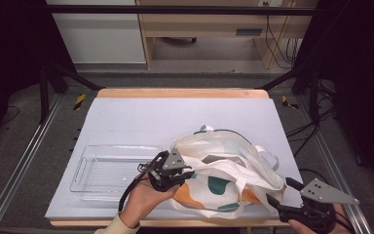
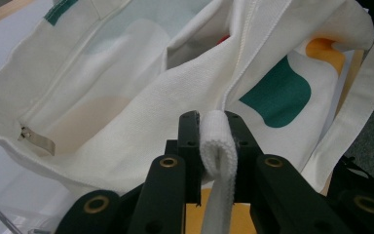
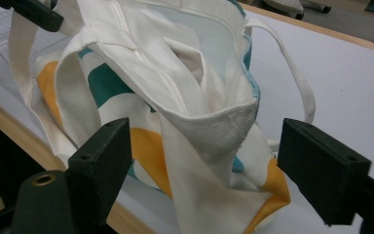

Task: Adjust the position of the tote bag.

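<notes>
High view: a printed tote bag [image 1: 224, 180] lies crumpled at the near right of the table, one strap pinched, the other gripper free.

Left gripper [image 1: 171, 171] has its jaws pressed together on a fold of the white strap [image 2: 218, 141], which shows clamped between the black pads in the left gripper view, with the bag's mouth gaping beyond it. Right gripper [image 1: 278, 192] hangs at the bag's near right corner with its jaws spread wide; in the right gripper view the cloth rim [image 3: 209, 122] stands between them but neither pad touches it. A clear plastic tray [image 1: 85, 168] sits empty just left of the bag. By my reading the bag is held open on one side only; a second hold and whatever goes in or comes out still lie ahead.
</notes>
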